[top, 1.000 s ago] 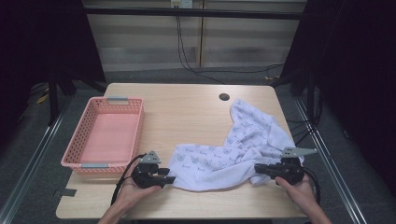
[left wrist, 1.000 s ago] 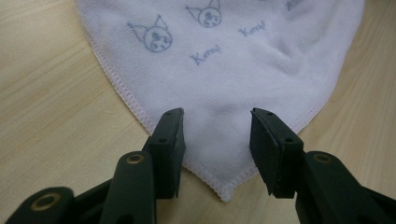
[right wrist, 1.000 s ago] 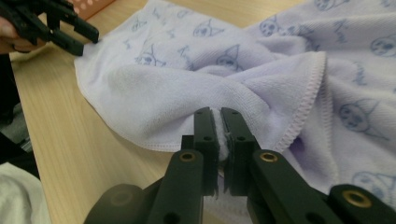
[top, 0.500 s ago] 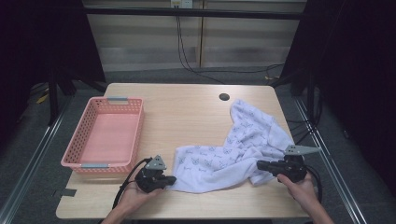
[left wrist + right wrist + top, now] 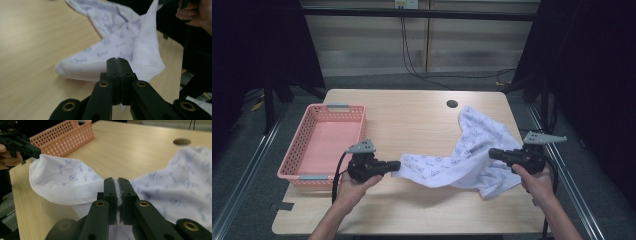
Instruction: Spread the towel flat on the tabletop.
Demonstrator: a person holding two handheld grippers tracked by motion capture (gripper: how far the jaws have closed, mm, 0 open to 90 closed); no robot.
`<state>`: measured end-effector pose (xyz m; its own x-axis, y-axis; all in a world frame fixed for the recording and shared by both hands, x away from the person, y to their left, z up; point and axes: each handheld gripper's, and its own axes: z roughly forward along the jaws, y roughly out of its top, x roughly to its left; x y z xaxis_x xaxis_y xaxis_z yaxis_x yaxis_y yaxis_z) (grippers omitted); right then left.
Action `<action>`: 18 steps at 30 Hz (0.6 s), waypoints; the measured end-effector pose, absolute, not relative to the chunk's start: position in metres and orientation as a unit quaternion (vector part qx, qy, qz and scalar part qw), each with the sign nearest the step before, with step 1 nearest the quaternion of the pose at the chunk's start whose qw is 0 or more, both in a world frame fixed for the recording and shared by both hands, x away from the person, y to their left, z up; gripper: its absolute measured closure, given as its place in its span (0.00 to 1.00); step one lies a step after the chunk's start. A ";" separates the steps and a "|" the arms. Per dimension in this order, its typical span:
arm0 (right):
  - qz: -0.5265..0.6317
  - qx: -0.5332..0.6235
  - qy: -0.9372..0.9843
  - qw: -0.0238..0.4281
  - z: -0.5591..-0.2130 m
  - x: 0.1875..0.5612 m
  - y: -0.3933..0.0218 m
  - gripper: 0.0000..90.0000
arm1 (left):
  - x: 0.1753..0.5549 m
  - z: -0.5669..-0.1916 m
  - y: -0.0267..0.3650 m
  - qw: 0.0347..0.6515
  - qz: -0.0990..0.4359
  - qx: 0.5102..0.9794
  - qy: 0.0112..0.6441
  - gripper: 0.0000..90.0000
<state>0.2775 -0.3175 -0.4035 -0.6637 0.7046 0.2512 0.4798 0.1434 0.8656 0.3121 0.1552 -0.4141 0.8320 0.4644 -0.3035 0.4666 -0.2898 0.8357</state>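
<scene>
You've got 1 towel (image 5: 462,160), 1 pink basket (image 5: 319,145); L gripper (image 5: 398,164) & R gripper (image 5: 492,153) both pinching towel edges, 2 grips total.

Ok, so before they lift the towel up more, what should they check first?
1. Left tool shut on the white printed cloth towel: ok, its edge is pinched between the jaws.
2. Right tool shut on the towel: ok, cloth shows between the jaws.
3. Towel free of the pink plastic basket: ok, they lie apart.
4. Towel fully off the wooden table: not ok, the far part rests on it.
5. Towel spread flat between the tools: not ok, it sags bunched.
6. Each tool holds a true corner: cannot tell.
</scene>
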 end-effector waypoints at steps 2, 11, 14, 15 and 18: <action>0.530 0.392 0.743 0.115 -0.391 0.287 -0.317 0.96 | 0.324 -0.403 0.159 0.527 0.008 0.795 0.300 0.99; 0.564 0.396 0.706 0.162 -0.330 0.335 -0.323 0.96 | 0.368 -0.340 0.172 0.575 0.055 0.751 0.321 0.99; 0.568 0.396 0.701 0.171 -0.316 0.344 -0.324 0.96 | 0.372 -0.323 0.174 0.581 0.066 0.746 0.318 0.99; 0.566 0.397 0.701 0.174 -0.309 0.348 -0.323 0.96 | 0.373 -0.315 0.174 0.586 0.071 0.742 0.317 0.99; 0.568 0.398 0.696 0.185 -0.288 0.358 -0.322 0.96 | 0.377 -0.295 0.176 0.591 0.089 0.736 0.318 0.99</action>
<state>0.3582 -0.3218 -0.2882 -0.6158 0.7634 0.1948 0.3440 0.0380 0.9382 0.3767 0.1764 -0.2951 0.7823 0.5728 -0.2448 0.3629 -0.0996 0.9265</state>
